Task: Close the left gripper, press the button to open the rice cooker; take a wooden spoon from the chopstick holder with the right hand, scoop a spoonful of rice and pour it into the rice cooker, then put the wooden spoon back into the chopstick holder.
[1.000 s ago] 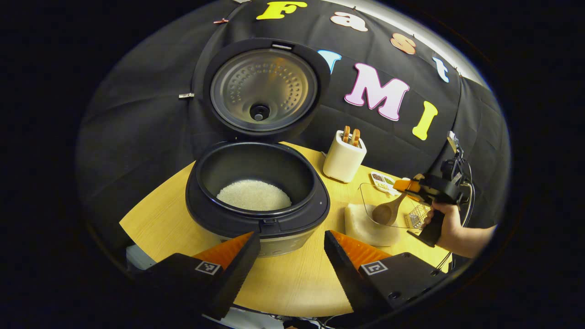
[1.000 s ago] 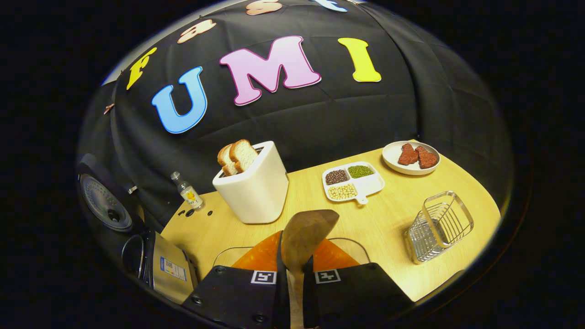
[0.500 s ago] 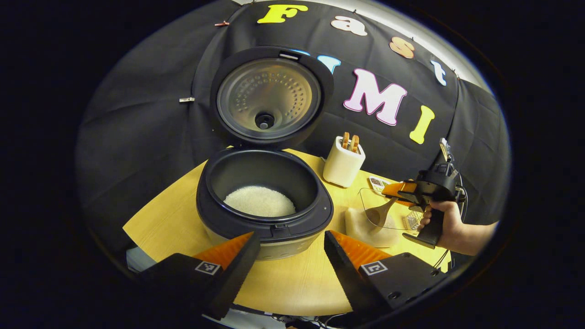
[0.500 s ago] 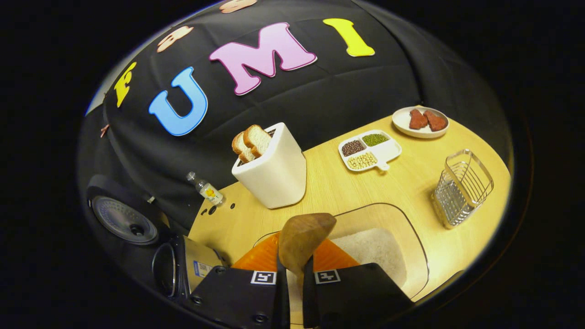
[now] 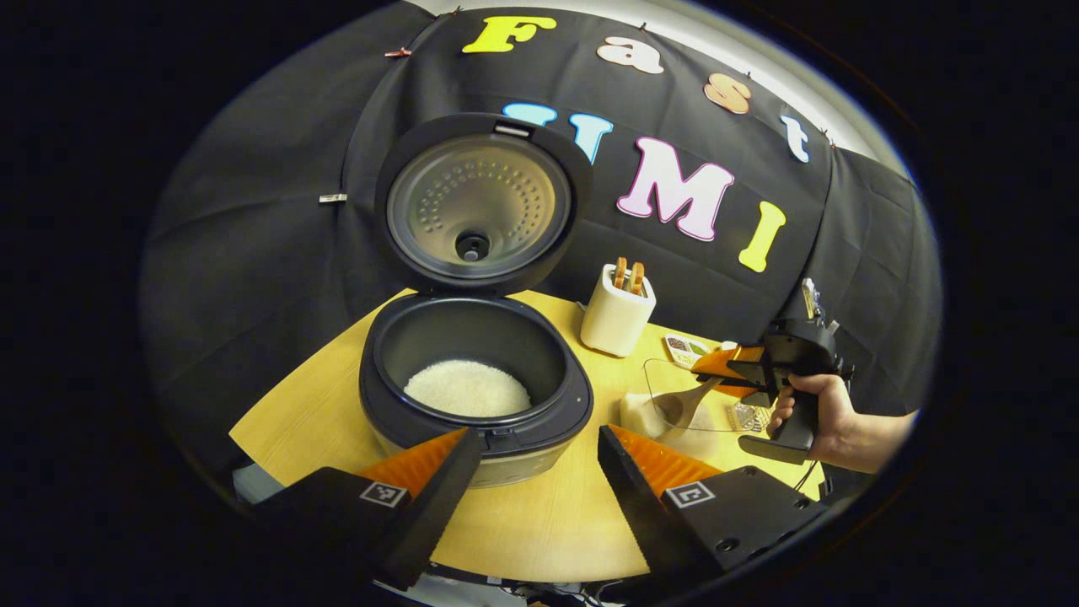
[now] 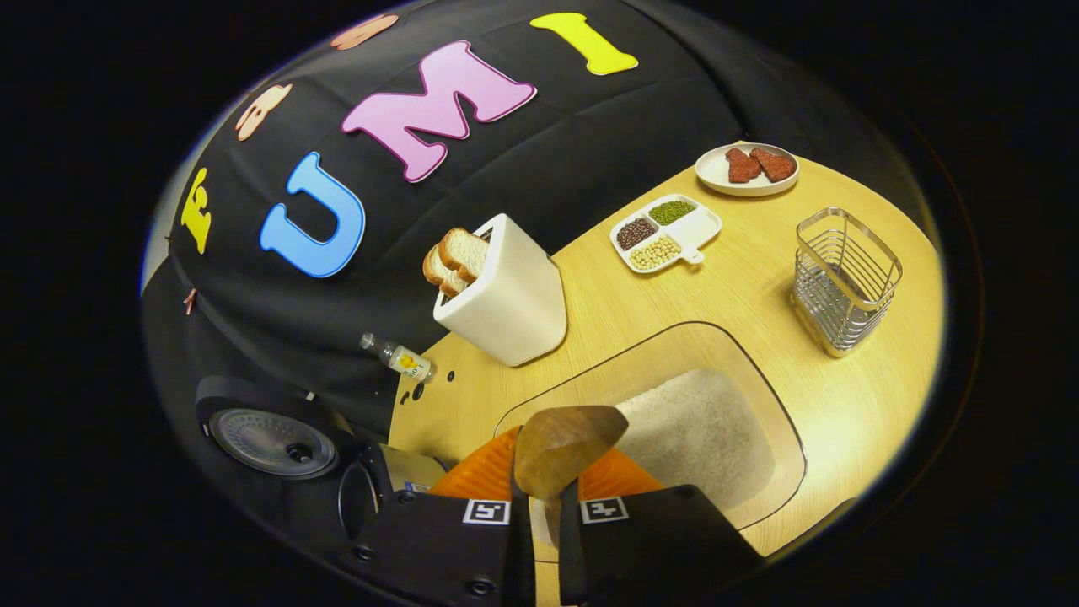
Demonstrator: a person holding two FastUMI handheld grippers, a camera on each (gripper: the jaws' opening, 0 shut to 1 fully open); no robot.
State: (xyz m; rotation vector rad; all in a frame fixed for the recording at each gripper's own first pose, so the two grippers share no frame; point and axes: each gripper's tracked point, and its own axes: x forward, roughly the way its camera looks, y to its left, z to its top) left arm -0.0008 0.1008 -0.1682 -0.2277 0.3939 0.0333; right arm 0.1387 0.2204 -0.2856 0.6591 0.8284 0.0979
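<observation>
The rice cooker (image 5: 476,396) stands on the desk (image 5: 539,523) with its lid (image 5: 476,206) swung up and white rice already lying in the inner pot, so the button step looks done and the scooping step is in hand. The left hand-held gripper (image 5: 539,455) hovers just in front of the cooker with its fingers spread apart, holding nothing. The right hand-held gripper (image 6: 539,497) is clamped on the handle of the wooden spoon (image 6: 560,447), whose bowl juts forward over the near edge of the clear rice container (image 6: 771,421); the heap of rice (image 6: 695,434) lies just beside and below the spoon's bowl. From the left gripper view the spoon (image 5: 679,403) slants down into that container, held by a hand (image 5: 813,409). Whether the bowl touches the grains I cannot tell. The wire chopstick holder (image 6: 843,282) stands empty to the far right, well apart from the cooker. The next move, I judge, calls for dipping the bowl into the heap, levelling it so the grains stay put, then carrying it left across the desk to the open pot.
</observation>
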